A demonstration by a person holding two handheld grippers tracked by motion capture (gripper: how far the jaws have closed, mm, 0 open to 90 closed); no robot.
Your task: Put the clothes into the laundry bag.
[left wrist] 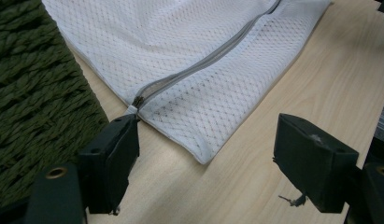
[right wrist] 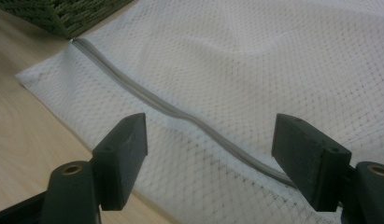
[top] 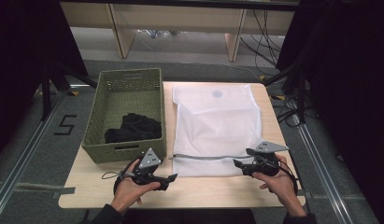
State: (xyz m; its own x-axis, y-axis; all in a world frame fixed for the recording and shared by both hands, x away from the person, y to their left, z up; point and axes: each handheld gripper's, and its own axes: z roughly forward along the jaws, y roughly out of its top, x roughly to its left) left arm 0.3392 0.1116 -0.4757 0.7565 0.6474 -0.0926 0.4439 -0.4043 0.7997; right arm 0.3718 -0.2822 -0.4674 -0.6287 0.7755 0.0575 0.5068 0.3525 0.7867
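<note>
A white mesh bag (top: pixel 216 128) lies flat at the centre of the table (top: pixel 96 189), its grey zipper (top: pixel 206 157) running along the near edge (closed, as far as it shows). The left gripper (top: pixel 173 178) sits at lower left, the right gripper (top: pixel 237 164) at lower right; both gape wide, holding nothing. A green basket (top: pixel 110 151) with dark cloth (top: pixel 133 128) stands at left.

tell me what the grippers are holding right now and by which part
Nothing is held. Both the left gripper and right gripper have open jaws beside the white mesh bag, near its zipper.
</note>
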